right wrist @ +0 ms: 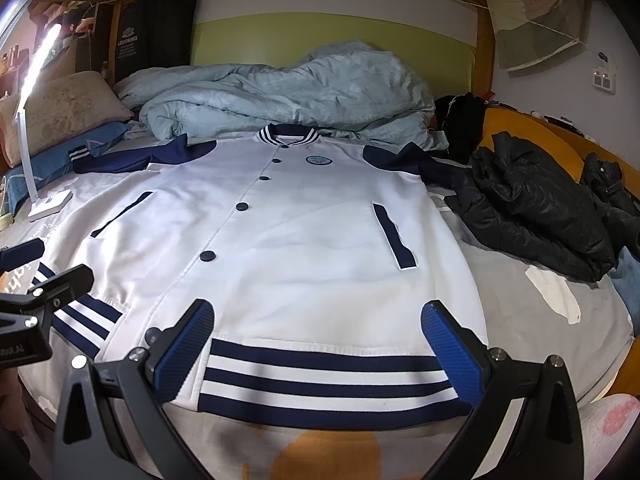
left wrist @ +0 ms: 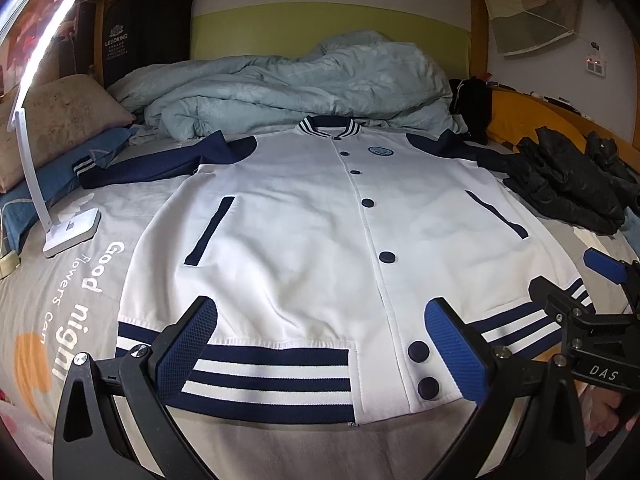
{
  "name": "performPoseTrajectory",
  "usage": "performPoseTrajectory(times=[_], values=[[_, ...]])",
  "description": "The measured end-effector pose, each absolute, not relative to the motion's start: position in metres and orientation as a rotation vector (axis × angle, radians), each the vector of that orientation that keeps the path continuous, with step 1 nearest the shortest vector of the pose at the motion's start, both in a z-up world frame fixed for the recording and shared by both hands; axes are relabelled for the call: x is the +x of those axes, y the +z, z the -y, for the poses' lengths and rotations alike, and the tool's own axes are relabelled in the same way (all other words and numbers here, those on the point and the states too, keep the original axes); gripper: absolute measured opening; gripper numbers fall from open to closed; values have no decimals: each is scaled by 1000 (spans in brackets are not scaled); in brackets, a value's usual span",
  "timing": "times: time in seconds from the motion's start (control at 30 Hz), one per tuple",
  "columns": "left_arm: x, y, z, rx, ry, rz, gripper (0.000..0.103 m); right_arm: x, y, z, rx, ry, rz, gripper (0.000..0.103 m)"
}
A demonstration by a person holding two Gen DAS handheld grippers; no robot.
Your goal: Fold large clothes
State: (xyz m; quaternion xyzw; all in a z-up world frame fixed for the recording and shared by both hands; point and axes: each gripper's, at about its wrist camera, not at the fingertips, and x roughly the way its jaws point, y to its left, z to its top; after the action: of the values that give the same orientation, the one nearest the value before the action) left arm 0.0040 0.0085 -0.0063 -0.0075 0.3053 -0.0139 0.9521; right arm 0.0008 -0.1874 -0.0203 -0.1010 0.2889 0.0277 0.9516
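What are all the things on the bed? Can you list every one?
jacket: one, white with navy sleeves and striped hem, spread flat, buttoned, mid-bed
quilt: one, pale blue, bunched beyond the collar
black coat: one, crumpled, right of jacket
desk lamp: one, white, lit, left of jacket
pillows: two, beige on blue, far left
bedsheet: one, grey, printed words, under everything
left gripper: one, black with blue pads, jaws open over the hem
right gripper: one, same colours, jaws open over the hem
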Motion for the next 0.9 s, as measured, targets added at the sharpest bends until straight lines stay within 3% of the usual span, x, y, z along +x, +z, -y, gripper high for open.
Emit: performPoseTrajectory(times=[0.9], values=[[-1,-3,-5,14,-34,-597,103,-1,-25,182,-220,53,-590,103]])
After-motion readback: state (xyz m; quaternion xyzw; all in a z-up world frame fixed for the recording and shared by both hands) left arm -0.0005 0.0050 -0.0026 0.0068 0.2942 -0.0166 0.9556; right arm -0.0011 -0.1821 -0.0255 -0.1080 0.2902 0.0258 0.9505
